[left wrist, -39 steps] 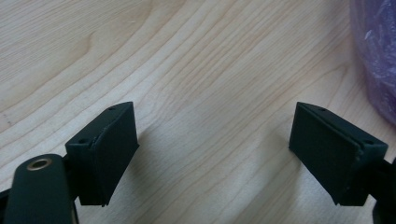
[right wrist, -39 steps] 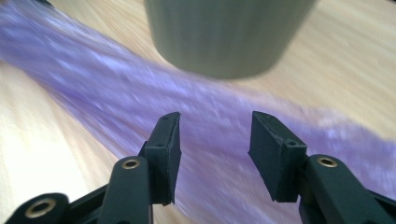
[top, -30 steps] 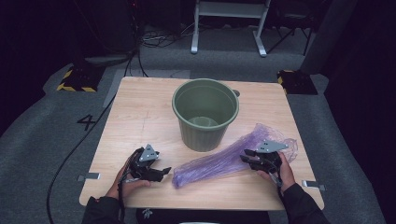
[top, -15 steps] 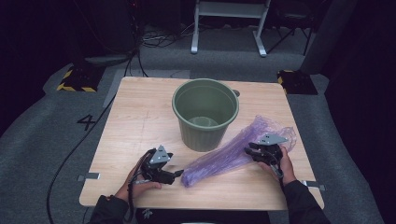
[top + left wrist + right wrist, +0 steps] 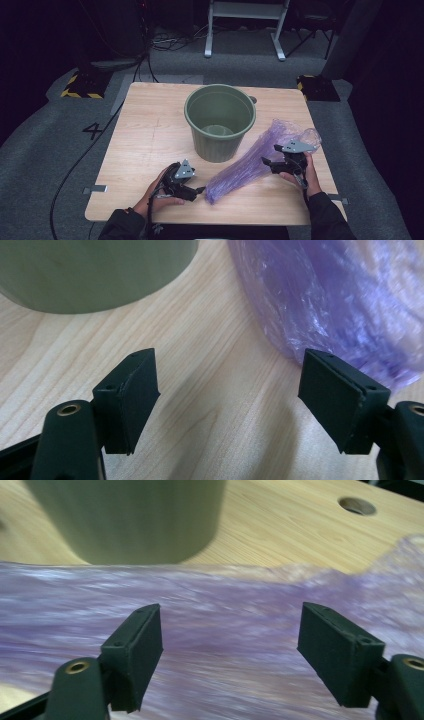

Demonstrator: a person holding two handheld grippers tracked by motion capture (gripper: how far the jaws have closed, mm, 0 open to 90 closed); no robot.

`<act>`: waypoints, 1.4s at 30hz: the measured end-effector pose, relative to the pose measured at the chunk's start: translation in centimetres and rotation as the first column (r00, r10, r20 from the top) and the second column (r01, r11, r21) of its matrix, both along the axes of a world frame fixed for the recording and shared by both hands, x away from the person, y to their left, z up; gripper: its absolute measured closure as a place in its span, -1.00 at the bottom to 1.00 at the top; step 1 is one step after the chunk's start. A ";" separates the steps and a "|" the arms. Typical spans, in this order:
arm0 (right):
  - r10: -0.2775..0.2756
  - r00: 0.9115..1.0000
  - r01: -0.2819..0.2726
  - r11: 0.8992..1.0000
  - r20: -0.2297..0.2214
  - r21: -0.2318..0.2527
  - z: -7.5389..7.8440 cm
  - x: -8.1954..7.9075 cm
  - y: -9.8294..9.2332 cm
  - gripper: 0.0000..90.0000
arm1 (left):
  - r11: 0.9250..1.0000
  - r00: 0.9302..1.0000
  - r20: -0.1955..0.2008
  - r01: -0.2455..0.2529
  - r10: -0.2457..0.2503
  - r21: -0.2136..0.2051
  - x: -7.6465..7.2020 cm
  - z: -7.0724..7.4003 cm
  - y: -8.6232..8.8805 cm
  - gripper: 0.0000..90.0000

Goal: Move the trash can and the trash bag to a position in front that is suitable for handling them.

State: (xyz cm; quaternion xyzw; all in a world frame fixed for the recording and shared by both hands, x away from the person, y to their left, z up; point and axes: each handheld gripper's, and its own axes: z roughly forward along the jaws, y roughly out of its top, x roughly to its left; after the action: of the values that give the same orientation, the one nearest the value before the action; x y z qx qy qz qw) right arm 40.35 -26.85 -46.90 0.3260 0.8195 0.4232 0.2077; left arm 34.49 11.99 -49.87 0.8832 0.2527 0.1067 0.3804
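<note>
A crumpled purple plastic bag [image 5: 255,157] lies on the wooden bench [image 5: 145,135], stretched slantwise from near the middle of the front edge up toward the right edge. Its middle passes just beside the base of a green bucket [image 5: 220,122], which stands upright and open near the centre of the bench, closer to the back edge; whether bag and bucket actually touch is hard to tell from above.

The left hand-held gripper [image 5: 200,191] sits low near the front edge, its jaws spread wide and empty. In the left gripper view the bare wood lies between the two black jaws, and the bag's narrow end [image 5: 340,305] is just beyond the right-hand jaw, not touched by it.

The right hand-held gripper [image 5: 267,164] hovers at the bag's wider part, toward the right edge. Its jaws have just been opening and now stand wide apart; in the right gripper view the purple film [image 5: 225,630] spreads beneath and between them, but the pads do not press on it. A round hole [image 5: 357,505] in the bench shows beyond the bucket [image 5: 125,520].
</note>
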 end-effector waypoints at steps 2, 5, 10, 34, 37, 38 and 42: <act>0.022 1.000 -0.022 1.000 0.005 0.004 0.2 -0.4 0.4 -0.53 | 1.000 1.000 0.004 0.001 -0.002 0.013 0.0 -0.2 -0.2 -0.48; 0.060 0.998 -0.060 0.998 0.000 0.012 0.2 -0.7 1.2 -0.57 | 1.000 1.000 0.001 0.006 -0.006 0.013 0.1 -0.3 -0.3 -0.48; 0.066 0.998 -0.066 0.997 -0.022 -0.025 -0.6 -0.1 2.3 -0.49 | 1.000 1.000 -0.006 0.017 -0.016 0.009 0.5 -0.4 -1.1 -0.48; -0.039 0.993 0.037 0.999 -0.113 -0.024 -3.3 2.8 1.4 0.49 | 1.000 1.000 -0.014 0.026 -0.026 0.013 2.2 -0.5 -0.6 -0.65; -0.047 0.993 0.045 0.999 -0.112 -0.023 -3.3 2.7 1.4 0.77 | 1.000 1.000 -0.013 -0.002 0.002 0.015 2.3 -0.5 0.5 -0.66; -0.048 0.992 0.045 0.999 -0.113 -0.022 -3.3 2.7 1.4 0.87 | 1.000 1.000 -0.011 -0.014 0.014 0.016 2.4 -0.5 1.0 -0.66; -0.039 0.992 0.037 0.999 -0.117 -0.018 -3.3 2.7 1.3 0.99 | 0.996 0.996 -0.012 -0.087 0.087 0.015 2.5 -0.5 3.2 -0.66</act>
State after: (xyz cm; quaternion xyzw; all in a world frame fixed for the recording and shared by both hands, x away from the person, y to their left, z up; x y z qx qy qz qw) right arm 43.09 -25.51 -50.16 0.3642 0.8272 0.3929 0.1696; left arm 37.04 15.22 -50.35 0.8748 0.2928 0.1193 0.3671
